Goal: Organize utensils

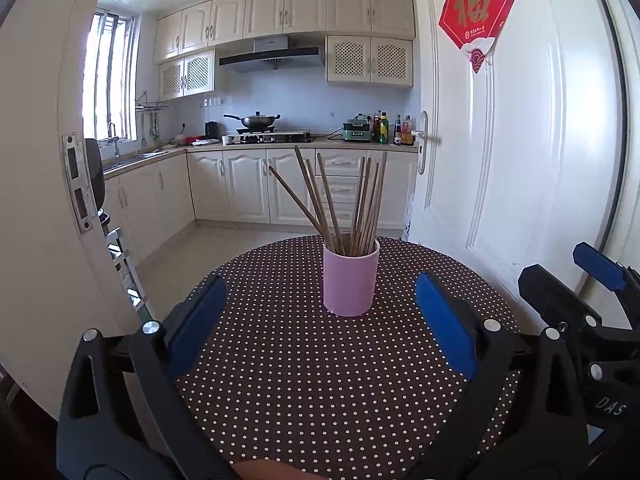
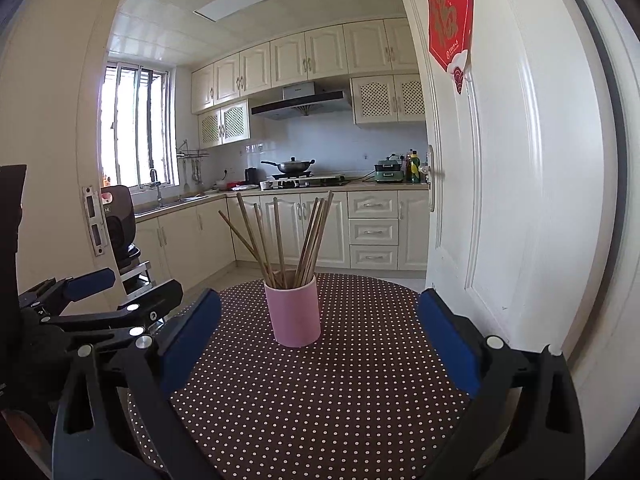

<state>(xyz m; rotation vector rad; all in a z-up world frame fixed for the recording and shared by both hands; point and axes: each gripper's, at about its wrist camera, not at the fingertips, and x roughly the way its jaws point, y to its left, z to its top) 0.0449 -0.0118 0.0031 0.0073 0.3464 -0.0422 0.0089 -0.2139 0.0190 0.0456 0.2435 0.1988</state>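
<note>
All chopsticks (image 1: pixel 344 200) were seen standing in the pink cup (image 1: pixel 351 280); both grippers (image 1: pixel 320 328) (image 2: pixel 320 336) were held wide open and empty, so little seemed left.

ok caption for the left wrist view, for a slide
Open left gripper faces a pink cup of chopsticks on a dotted table; right gripper alongside.

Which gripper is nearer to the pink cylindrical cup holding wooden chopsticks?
Left, slightly. The left gripper faces the pink cylindrical cup directly; the right gripper sits beside it, further right, both open.
</note>
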